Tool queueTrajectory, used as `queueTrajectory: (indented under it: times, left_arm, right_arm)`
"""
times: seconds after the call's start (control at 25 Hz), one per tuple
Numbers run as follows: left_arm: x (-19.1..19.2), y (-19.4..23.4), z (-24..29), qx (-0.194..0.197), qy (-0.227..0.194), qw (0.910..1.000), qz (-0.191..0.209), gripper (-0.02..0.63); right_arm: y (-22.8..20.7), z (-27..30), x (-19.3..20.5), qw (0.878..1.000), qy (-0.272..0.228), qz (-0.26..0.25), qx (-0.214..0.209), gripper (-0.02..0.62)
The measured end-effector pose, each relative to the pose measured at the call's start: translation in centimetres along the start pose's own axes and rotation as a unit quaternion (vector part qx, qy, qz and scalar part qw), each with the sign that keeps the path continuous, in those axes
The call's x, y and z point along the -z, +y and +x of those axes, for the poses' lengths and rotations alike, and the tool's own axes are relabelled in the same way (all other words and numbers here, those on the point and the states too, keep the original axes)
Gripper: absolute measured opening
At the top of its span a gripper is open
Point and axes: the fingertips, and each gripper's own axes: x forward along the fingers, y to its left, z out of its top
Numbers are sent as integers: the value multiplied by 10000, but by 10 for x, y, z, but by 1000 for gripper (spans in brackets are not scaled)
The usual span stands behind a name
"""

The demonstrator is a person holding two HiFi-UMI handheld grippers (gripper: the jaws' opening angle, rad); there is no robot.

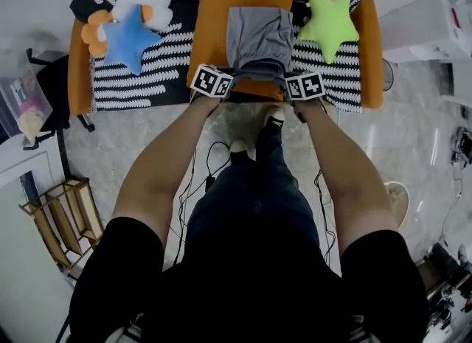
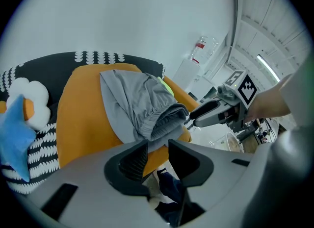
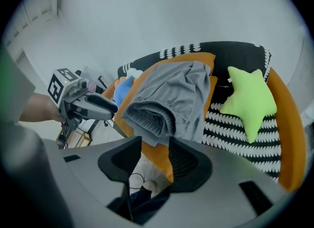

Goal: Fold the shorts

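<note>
Here, the grey shorts (image 1: 258, 35) lay lengthwise just ahead of the left claw (image 2: 158, 146) and right claw (image 3: 156, 141), both with jaws apart, apparently gripping nothing.

1. The shorts (image 1: 258, 39) are plain grey.
2. The cushion (image 1: 214, 32) under them is orange.
3. The sofa throw (image 1: 140, 76) is black with rows of white scallops.
4. The blue star pillow (image 1: 129, 39) and the lime-green star pillow (image 1: 330, 23) are unpatterned.
5. The flower pillow (image 1: 151, 1) is white and orange.
</note>
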Motion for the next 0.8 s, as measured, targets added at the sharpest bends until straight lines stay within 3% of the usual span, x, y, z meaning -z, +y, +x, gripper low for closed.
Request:
queueTrajectory:
  times: [0.32, 0.8]
  left_arm:
    - [-9, -6, -28, -60, -191, 9998, -8, 150]
    - [-53, -23, -91, -164, -659, 9974, -227, 149]
  right_arm:
    - [10, -18, 2, 9995, -223, 223, 46, 184]
    - [42, -87, -53, 9960, -864, 186, 96, 184]
